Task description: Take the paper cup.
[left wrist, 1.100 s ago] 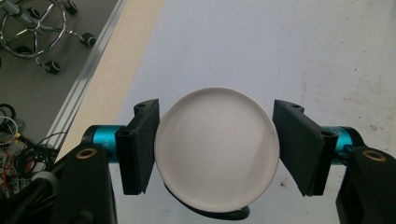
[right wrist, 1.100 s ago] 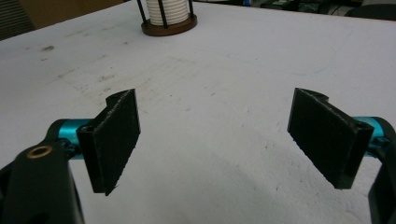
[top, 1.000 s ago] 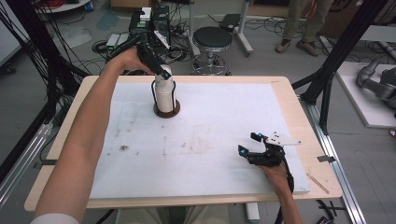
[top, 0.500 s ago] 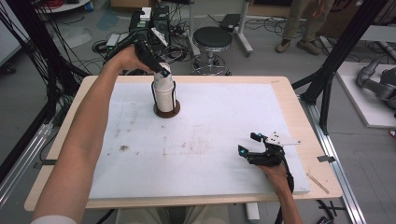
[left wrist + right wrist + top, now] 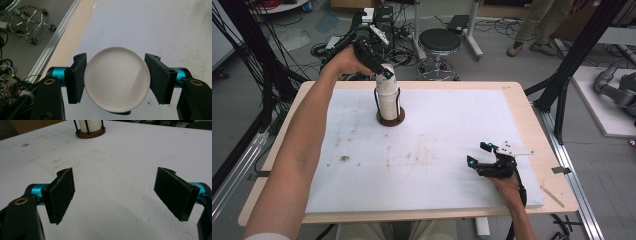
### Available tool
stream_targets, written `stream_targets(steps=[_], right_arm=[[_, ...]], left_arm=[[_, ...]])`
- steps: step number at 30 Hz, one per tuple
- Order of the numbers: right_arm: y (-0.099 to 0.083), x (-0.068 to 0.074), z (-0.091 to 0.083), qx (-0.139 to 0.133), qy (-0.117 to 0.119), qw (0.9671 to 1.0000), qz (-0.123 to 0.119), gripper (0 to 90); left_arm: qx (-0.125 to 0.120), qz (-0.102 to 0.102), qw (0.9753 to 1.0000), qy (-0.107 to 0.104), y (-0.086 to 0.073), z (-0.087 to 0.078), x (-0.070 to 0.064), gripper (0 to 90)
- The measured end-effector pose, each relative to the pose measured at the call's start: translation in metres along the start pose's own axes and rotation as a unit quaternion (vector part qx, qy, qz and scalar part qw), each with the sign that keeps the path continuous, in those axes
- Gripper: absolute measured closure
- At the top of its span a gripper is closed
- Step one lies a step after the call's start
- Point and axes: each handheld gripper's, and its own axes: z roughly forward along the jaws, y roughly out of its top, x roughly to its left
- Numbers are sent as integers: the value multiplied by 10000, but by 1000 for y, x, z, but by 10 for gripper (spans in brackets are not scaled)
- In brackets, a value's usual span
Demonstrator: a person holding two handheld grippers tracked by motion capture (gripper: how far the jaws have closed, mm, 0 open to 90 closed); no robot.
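**Two jaws straddle the top of a white stack**

One stack of white round discs (image 5: 387, 97) stands upright in a dark round holder (image 5: 390, 119) with thin black posts, on the far left part of the white mat (image 5: 437, 150). The left gripper (image 5: 384, 74) hangs right over it, pointing down along the stack's vertical axis. In the left gripper view the top disc (image 5: 117, 78) sits squarely between the jaws: the left jaw seems to touch its rim, while a thin gap shows at the right jaw, so the jaws are spread around the disc rather than clamped on it. A straight lift along the posts looks like the move that matters, since the posts fence the stack in.

The discs are plain, smooth and off-white, with a shallow raised rim.

The right gripper (image 5: 478, 155) rests low near the mat's right front, well apart from the stack, jaws wide and holding nothing.
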Motion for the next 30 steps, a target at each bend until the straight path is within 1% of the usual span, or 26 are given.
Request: stream_targets(steps=[3,7,8,9,10,11,12,13,14,15,19,22,24,25,27,28,30], right_arm=[[0,0,0,4,-10,10000,-21,173],[0,0,0,7,-6,10000,-28,173],[0,0,0,0,-13,10000,-41,173],[0,0,0,5,-9,10000,-29,173],[0,0,0,7,-12,10000,-31,172],[0,0,0,3,-17,10000,-46,173],[0,0,0,19,-14,10000,-31,173],[0,0,0,20,-18,10000,-36,173],[0,0,0,20,-18,10000,-36,173],[0,0,0,14,-26,10000,-49,173],[0,1,0,16,-35,10000,-52,173],[0,1,0,16,-32,10000,-68,173],[0,1,1,10,-30,10000,-62,173],[0,1,1,14,-39,10000,-68,173],[0,1,1,18,-37,10000,-75,173],[0,1,1,14,-40,10000,-70,173],[0,1,1,15,-42,10000,-67,173]], left_arm=[[-57,-28,10000,7,0,-3,0,370],[-188,-2,9997,147,1,-13,-2,372],[-188,-2,9997,147,1,-13,-2,372],[-274,-35,9995,145,1,-18,-3,372],[-274,-35,9995,145,1,-18,-3,372],[-354,-59,9991,212,1,-23,-3,372],[-409,-96,9989,205,1,-25,-3,372],[-454,-102,9986,250,0,-29,-3,372],[-454,-102,9986,250,0,-29,-3,372],[-528,-145,9982,256,0,-33,-3,372],[-708,-145,9967,367,0,-42,-5,372],[-767,-153,9962,394,0,-47,-5,372],[-876,-213,9950,433,1,-52,-7,372],[-858,-197,9949,487,1,-54,-7,372],[-873,-217,9948,477,1,-57,-7,372],[-904,-217,9943,516,1,-58,-7,372],[-958,-243,9940,478,1,-61,-8,372]])
